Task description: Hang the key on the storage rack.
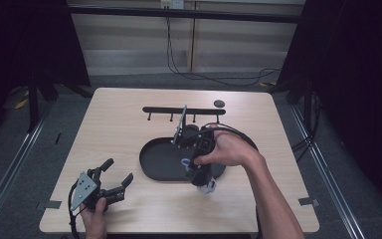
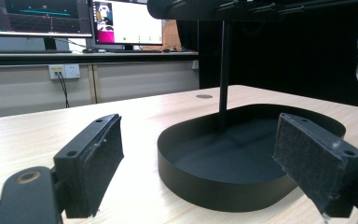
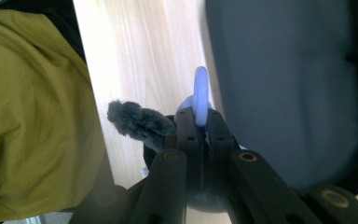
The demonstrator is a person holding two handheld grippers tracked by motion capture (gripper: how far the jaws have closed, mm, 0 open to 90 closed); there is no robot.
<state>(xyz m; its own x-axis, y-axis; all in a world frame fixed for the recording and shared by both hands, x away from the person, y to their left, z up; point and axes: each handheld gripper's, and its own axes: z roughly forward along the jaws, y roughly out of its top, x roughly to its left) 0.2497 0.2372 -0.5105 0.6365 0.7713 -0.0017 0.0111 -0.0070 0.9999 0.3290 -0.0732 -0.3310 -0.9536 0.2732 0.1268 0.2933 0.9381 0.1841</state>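
Right hand-held gripper (image 3: 199, 122) is clamped on the plush keychain's (image 3: 137, 122) pale ring (image 3: 200, 95), above the black tray's (image 1: 154, 164) near edge. Light, floppy; ring is the firm grab point. Left hand-held gripper (image 1: 115, 179) open, empty, on table (image 1: 119, 109).

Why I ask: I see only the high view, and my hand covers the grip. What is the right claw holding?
Observer: The right claw is shut on a pale blue loop, pinched at its tips.
Operator: Anything hanging from the loop?
Observer: A grey furry toy sits beside the jaws, seemingly attached.
Operator: And the hook rack?
Observer: The left gripper view shows its post standing inside the black tray.
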